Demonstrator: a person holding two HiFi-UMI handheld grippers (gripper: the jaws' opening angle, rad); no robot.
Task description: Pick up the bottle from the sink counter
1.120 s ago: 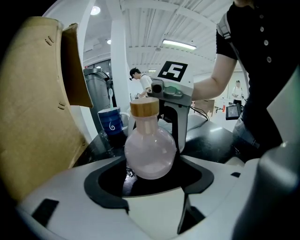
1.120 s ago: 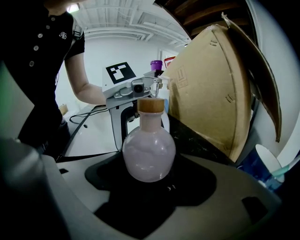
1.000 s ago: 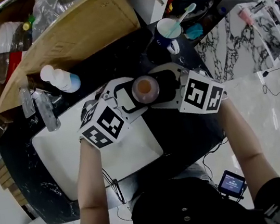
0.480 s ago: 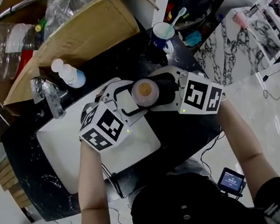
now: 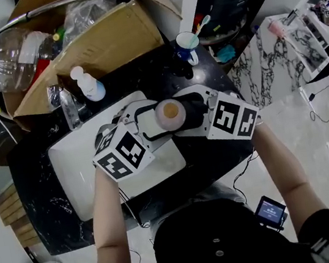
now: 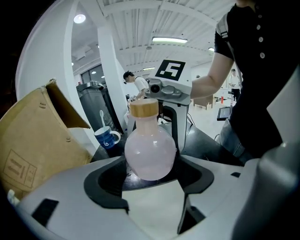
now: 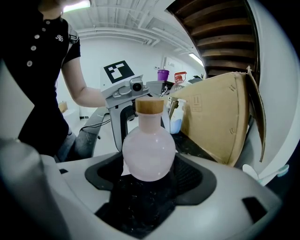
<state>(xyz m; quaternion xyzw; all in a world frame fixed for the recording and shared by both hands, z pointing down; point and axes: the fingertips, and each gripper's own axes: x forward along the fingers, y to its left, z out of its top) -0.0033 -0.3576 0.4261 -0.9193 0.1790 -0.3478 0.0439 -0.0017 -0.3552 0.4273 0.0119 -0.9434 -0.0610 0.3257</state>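
A round pink bottle (image 5: 171, 113) with a wooden cap stands on the black counter (image 5: 142, 69) at the right rim of the white sink (image 5: 83, 165). My two grippers face each other across it. The left gripper (image 5: 150, 120) reaches in from the sink side and the right gripper (image 5: 189, 110) from the counter side. In the left gripper view the bottle (image 6: 150, 150) sits in the wide gap of the left gripper (image 6: 150, 183), with space on both sides. The right gripper view shows the bottle (image 7: 149, 150) the same way inside the right gripper (image 7: 150, 180). Both grippers are open.
A large cardboard box (image 5: 94, 40) holding plastic bottles fills the back of the counter. A white pump bottle (image 5: 88, 85) and the faucet (image 5: 69, 109) stand behind the sink. A blue cup (image 5: 187, 40) with a toothbrush is at the back right. The counter's front edge lies close to the person.
The head view has shifted and turned slightly. Both grippers and the bottle keep the same places relative to one another and to the sink.
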